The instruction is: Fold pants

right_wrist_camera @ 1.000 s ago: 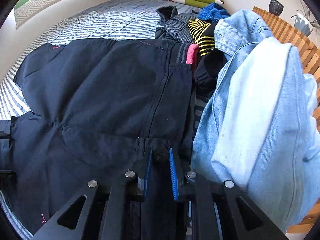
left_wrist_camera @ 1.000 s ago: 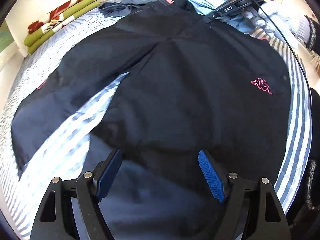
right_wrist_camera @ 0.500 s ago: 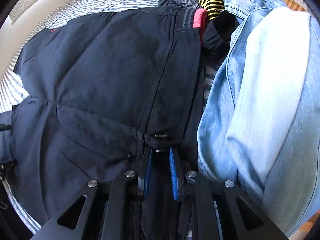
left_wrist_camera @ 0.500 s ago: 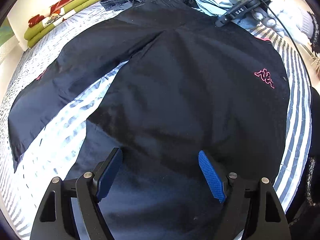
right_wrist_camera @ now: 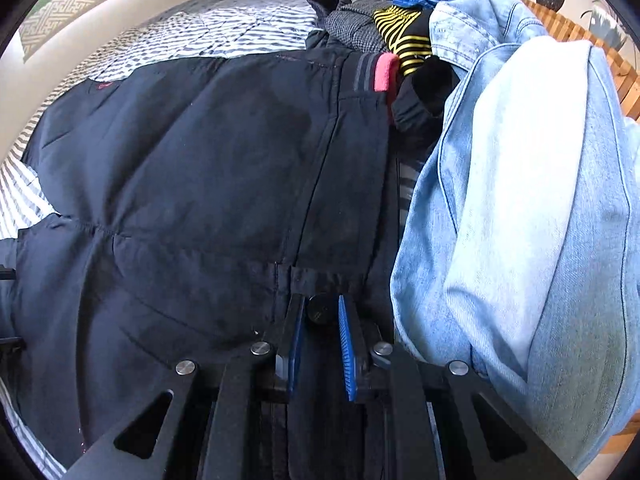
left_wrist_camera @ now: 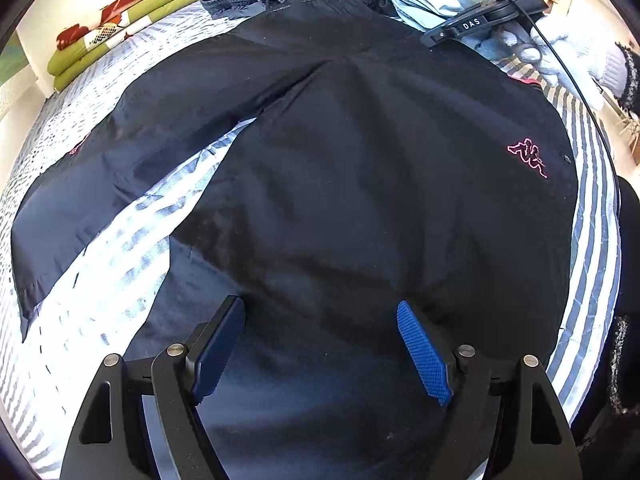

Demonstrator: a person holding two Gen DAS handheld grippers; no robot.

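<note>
Dark navy pants [left_wrist_camera: 360,200] with a pink logo [left_wrist_camera: 528,156] lie spread on a striped bed, the two legs fanned apart. My left gripper [left_wrist_camera: 320,308] hovers open over the lower part of the near leg, with nothing between its blue pads. In the right wrist view the pants [right_wrist_camera: 220,160] fill the left side. My right gripper [right_wrist_camera: 320,304] is shut on the waistband [right_wrist_camera: 320,276] at its black button. That right gripper [left_wrist_camera: 472,26] also shows at the far end of the pants in the left wrist view, held by a white-gloved hand [left_wrist_camera: 560,56].
A heap of light blue denim [right_wrist_camera: 520,200] lies right beside the waistband, with more clothes [right_wrist_camera: 400,36] piled behind it. Folded green and red blankets [left_wrist_camera: 120,40] sit at the bed's far corner. Striped bedding [left_wrist_camera: 120,240] shows between the legs. A wooden slatted frame [right_wrist_camera: 600,52] borders the right.
The right gripper dipped toward the waistband and came back, and the band now lies flatter. The left gripper stays open and has shifted only slightly over the leg.
</note>
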